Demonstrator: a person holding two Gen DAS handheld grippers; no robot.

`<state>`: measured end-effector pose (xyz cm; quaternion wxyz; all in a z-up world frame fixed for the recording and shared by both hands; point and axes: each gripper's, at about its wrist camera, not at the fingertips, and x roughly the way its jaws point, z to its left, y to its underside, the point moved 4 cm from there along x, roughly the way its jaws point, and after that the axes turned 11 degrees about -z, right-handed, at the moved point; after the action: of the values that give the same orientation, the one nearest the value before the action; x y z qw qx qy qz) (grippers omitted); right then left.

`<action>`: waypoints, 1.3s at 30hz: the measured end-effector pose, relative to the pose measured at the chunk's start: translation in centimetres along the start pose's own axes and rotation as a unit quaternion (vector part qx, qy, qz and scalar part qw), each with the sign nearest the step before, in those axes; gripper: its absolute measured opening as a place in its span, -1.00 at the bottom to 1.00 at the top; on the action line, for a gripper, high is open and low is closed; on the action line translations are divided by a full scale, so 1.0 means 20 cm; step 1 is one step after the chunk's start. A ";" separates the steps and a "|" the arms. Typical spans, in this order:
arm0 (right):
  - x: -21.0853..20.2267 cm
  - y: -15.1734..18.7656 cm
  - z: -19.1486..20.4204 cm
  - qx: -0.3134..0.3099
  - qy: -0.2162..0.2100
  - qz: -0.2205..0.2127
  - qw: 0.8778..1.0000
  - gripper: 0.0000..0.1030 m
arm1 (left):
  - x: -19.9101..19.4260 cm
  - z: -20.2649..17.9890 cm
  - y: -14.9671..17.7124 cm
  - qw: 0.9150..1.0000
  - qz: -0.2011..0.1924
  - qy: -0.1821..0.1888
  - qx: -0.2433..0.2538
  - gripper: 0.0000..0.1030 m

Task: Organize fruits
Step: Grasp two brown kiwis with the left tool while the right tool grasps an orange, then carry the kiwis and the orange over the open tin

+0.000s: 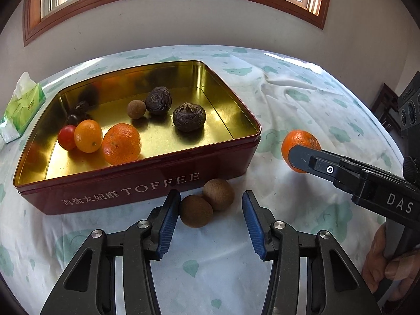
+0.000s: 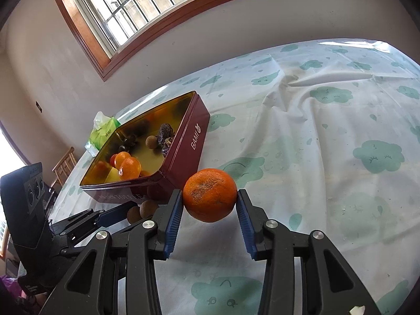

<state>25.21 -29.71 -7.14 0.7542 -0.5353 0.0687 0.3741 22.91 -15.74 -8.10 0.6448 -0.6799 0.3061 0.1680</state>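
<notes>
Cloud-print tablecloth [image 2: 328,131] under the window: the right gripper [image 2: 210,204] pinches an orange [image 2: 209,194] right of the tin [image 1: 147,181]; soft, grip its middle. Left gripper [image 1: 210,210] gapes around brown fruits [image 1: 196,210].

The wide-open left gripper [image 1: 211,207] frames two round brown fruits [image 1: 207,206] touching each other at the red toffee tin's [image 1: 147,183] front wall.

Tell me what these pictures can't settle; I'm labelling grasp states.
- Left view: the right gripper covers part of the orange mandarin, hiding the contact.
- Right view: the two brown round fruits sit half behind a gripper finger.
- Both views: dark fruit at the red toffee tin's back corner is too shadowed to identify.
</notes>
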 end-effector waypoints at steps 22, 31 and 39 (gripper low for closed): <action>0.00 0.03 0.05 -0.035 0.037 0.009 0.999 -0.24 | -0.48 0.41 0.04 0.989 -0.097 -0.094 -0.056 -0.17; -0.17 0.15 0.28 -0.033 -0.004 -0.012 0.999 -0.24 | -0.57 0.43 0.04 0.984 -0.124 -0.126 -0.023 -0.17; -0.22 0.10 0.42 -0.051 -0.021 -0.028 0.998 -0.24 | -0.60 0.43 0.02 0.983 -0.133 -0.122 -0.027 -0.17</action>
<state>18.40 -24.30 -2.90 0.7376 -0.5667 0.0188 0.3666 14.99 -4.95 -1.81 0.6751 -0.7063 0.1271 0.1707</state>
